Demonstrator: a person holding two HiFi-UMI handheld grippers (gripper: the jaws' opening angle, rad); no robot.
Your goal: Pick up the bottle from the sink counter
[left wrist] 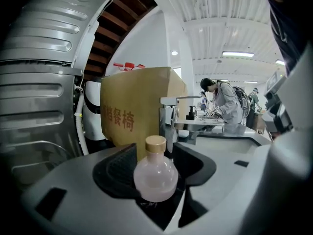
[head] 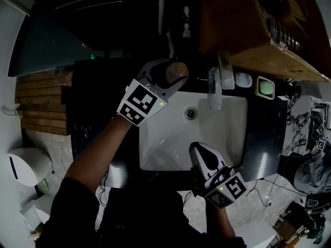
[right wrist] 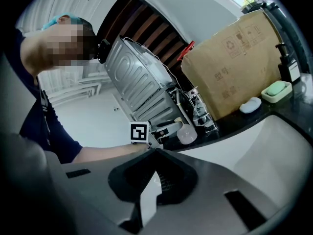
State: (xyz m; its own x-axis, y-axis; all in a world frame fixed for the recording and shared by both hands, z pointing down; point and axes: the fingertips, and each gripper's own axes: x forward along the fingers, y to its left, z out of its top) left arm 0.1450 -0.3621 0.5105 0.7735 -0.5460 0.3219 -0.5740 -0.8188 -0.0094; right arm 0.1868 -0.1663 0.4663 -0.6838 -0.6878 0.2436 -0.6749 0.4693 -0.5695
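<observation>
Bottle: a small, round-bellied, translucent pale-pink bottle (left wrist: pixel 155 176) with a tan cap stands upright on the dark sink counter (head: pixel 90 105). In the head view it is at upper centre, just off the upper left corner of the white basin (head: pixel 227 130).

Left gripper: your left gripper (head: pixel 169 72) has its jaws spread wide with the bottle between them. The pads flank the belly but do not look to be pressing, so it is not gripped yet.

Right gripper: your right gripper (head: pixel 198 150) hovers over the lower edge of the basin, well apart from the bottle. Its jaws are closed together and hold nothing.

Surroundings: a brown cardboard box (left wrist: pixel 142 106) sits just behind the bottle, and the chrome tap (head: pixel 214 92) is to its right.

Weight: it is probably light. You cannot tell how full it is.

Surface: the wall looks smooth and stiff, and the belly curves like a ball. It is likely to slip up or down out of flat pads.

Fragility: if it is glass, a tip onto the counter or into the basin could crack it.

Where to hold: close on the widest part of the belly, with the pads level and centred. Avoid the narrow neck and the cap.

Squeeze: go firm but gradual, then lift straight up, clear of the box.
</observation>
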